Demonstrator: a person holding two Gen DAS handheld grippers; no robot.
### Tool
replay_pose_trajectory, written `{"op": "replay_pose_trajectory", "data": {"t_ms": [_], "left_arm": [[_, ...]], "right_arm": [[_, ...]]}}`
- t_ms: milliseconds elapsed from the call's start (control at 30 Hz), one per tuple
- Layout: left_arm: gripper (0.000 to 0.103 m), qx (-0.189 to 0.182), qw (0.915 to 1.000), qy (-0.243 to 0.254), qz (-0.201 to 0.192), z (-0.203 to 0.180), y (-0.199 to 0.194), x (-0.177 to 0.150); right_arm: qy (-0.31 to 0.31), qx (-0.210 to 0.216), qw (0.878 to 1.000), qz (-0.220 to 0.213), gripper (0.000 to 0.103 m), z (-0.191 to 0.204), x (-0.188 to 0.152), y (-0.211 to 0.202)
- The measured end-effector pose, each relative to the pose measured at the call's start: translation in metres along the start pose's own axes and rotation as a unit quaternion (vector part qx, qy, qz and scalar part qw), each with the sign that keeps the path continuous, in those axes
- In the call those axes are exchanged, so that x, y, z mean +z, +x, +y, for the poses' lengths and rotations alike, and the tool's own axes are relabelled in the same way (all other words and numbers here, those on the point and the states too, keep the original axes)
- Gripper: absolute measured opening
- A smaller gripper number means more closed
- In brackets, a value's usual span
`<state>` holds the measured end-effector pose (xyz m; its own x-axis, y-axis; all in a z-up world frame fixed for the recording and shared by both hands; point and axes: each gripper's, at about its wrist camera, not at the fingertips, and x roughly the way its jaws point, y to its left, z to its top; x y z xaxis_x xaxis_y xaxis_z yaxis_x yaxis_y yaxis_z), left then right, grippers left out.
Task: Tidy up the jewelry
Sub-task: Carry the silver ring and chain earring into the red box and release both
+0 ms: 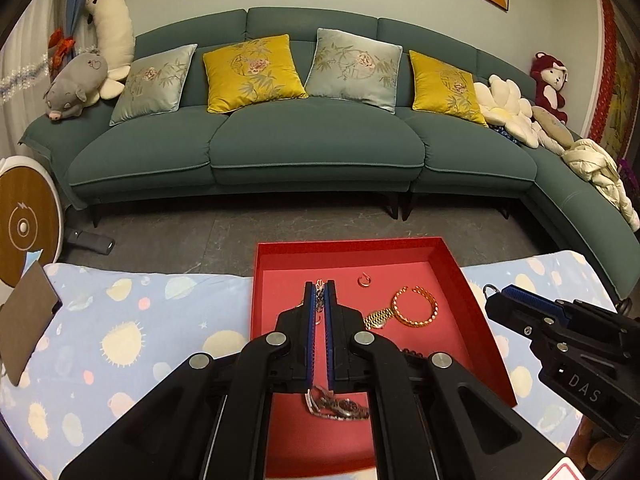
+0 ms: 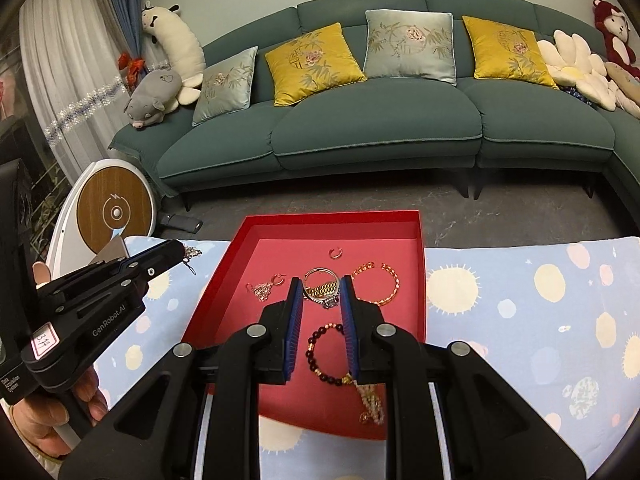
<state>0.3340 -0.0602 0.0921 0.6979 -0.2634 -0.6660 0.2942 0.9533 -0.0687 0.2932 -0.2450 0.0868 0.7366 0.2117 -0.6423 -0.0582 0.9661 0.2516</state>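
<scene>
A red tray (image 1: pixel 472 292) (image 2: pixel 420 264) lies on a blue patterned cloth. My left gripper (image 1: pixel 320 286) is shut on a thin chain necklace (image 1: pixel 320 294) and holds it over the tray; it also shows in the right wrist view (image 2: pixel 182 251) at the tray's left edge. In the tray lie a gold bangle (image 1: pixel 416 306) (image 2: pixel 390 284), a gold watch (image 1: pixel 378 318) (image 2: pixel 324 289), a small ring (image 1: pixel 364 279) (image 2: pixel 336 253), a silver watch (image 1: pixel 340 406), a dark bead bracelet (image 2: pixel 320 354) and earrings (image 2: pixel 264 288). My right gripper (image 2: pixel 320 292) is open and empty above the watch; it also shows in the left wrist view (image 1: pixel 494 294).
The cloth (image 2: pixel 520 312) covers the table around the tray. A brown card (image 1: pixel 24 320) lies at the left. Behind stand a green sofa (image 1: pixel 312 140) with cushions and plush toys, and a round white and wood device (image 1: pixel 24 224) on the floor.
</scene>
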Motion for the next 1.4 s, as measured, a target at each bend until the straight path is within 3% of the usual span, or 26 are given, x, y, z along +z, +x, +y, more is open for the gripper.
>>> {"op": "replay_pose_trajectory", "data": {"t_ms": [333,833,1100,1233,1300,1400], "left_arm": [[0.002,0.003,0.9997,-0.005,0.022,0.003,0.053,0.020],[0.003,0.022,0.9975,-0.021,0.064,0.017,0.115,0.018],[0.003,0.009,0.9965,-0.042,0.072,0.024,0.123,0.018],[0.010,0.012,0.9969,-0.041,0.066,0.022,0.120,0.017],[0.016,0.013,0.9960,-0.051,0.072,0.026,0.118,0.017],[0.016,0.006,0.9953,-0.064,0.072,0.030,0.110,0.014]], "right_arm": [[0.002,-0.008,1.000,0.027,0.018,-0.002,0.021,0.062],[0.035,0.003,0.996,0.084,0.018,-0.012,0.024,0.127],[0.030,-0.004,0.995,0.094,0.019,-0.009,0.023,0.141],[0.030,-0.004,0.996,0.088,0.020,-0.011,0.022,0.141],[0.030,-0.003,0.995,0.090,0.024,-0.012,0.022,0.141],[0.032,-0.005,0.996,0.084,0.031,-0.012,0.022,0.138]]}}
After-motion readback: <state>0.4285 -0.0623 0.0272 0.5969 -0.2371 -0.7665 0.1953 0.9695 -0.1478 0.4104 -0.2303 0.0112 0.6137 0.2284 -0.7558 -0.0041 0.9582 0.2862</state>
